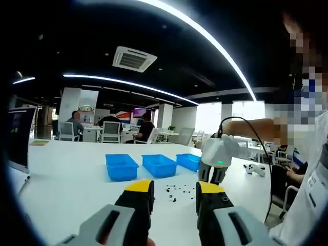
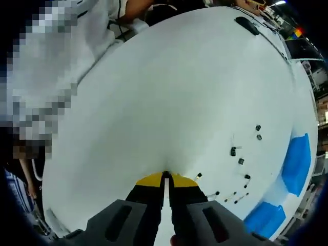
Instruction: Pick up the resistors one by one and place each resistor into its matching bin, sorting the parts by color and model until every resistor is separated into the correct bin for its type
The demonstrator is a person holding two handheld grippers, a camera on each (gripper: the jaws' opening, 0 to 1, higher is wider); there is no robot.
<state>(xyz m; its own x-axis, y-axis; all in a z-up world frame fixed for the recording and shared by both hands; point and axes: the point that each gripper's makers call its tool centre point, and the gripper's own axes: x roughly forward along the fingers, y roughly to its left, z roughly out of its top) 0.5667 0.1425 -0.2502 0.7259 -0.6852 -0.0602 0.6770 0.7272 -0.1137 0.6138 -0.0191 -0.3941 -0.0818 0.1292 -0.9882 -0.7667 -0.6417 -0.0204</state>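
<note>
I count three blue bins (image 1: 159, 165) in a row on the white table (image 1: 72, 174), and about ten small dark resistors (image 2: 233, 151) scattered just in front of those bins. Beyond the table I make out three seated people (image 1: 76, 123).

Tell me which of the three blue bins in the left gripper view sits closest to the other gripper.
The rightmost blue bin. It lies just beside the right gripper, which comes down over the table; the middle bin and left bin sit farther off.
</note>
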